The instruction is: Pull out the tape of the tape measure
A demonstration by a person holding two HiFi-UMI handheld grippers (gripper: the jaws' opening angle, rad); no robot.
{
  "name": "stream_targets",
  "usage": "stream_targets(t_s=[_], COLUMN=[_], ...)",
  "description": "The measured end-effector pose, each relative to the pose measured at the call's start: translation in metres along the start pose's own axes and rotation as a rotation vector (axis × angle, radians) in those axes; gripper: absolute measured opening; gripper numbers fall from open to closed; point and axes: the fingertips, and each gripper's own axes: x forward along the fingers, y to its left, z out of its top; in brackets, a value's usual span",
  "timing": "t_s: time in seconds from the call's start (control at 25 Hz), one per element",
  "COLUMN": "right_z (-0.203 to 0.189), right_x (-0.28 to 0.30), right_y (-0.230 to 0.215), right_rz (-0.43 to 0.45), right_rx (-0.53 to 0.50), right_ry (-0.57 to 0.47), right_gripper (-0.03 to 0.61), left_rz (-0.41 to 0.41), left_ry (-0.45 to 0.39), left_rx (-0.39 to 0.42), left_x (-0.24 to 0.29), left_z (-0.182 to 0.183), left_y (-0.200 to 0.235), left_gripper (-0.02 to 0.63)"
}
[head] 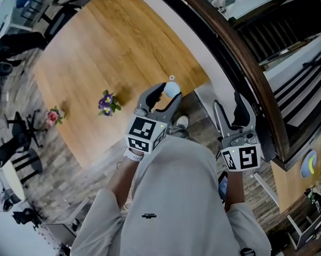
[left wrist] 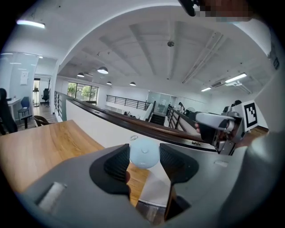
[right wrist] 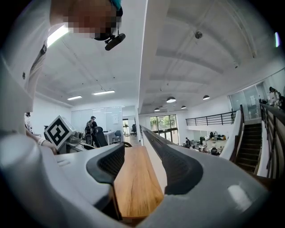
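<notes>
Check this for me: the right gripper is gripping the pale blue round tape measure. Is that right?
Not quite: it is the left gripper that is gripping the pale blue round tape measure. The left gripper view shows it between those jaws. The right gripper has nothing between its open jaws.

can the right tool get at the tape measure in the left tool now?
Likely yes. The right tool is open and empty, beside the left tool, which clamps the tape measure; nothing sits between them.
</notes>
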Motion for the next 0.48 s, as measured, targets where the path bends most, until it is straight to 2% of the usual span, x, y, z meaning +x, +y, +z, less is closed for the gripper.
stream_targets(t_s=[0.24,0.48], right_z=[0.003,0.006], right_x=[0.006,0.016], right_y=[0.021,0.040], right_rz=[0.145,0.354], right_rx=[0.031,0.085], right_ry=[0.015,0.052], right_gripper=[0.258,0.258], left_rz=[-0.094,-0.249], left_ry=[-0.008,0.008], left_rx=[0.144,0.252], left_x=[-0.018,-0.030], left_z=[0.012,0.019], left_y=[-0.017,-0.034], left_gripper=[0.235,0.235])
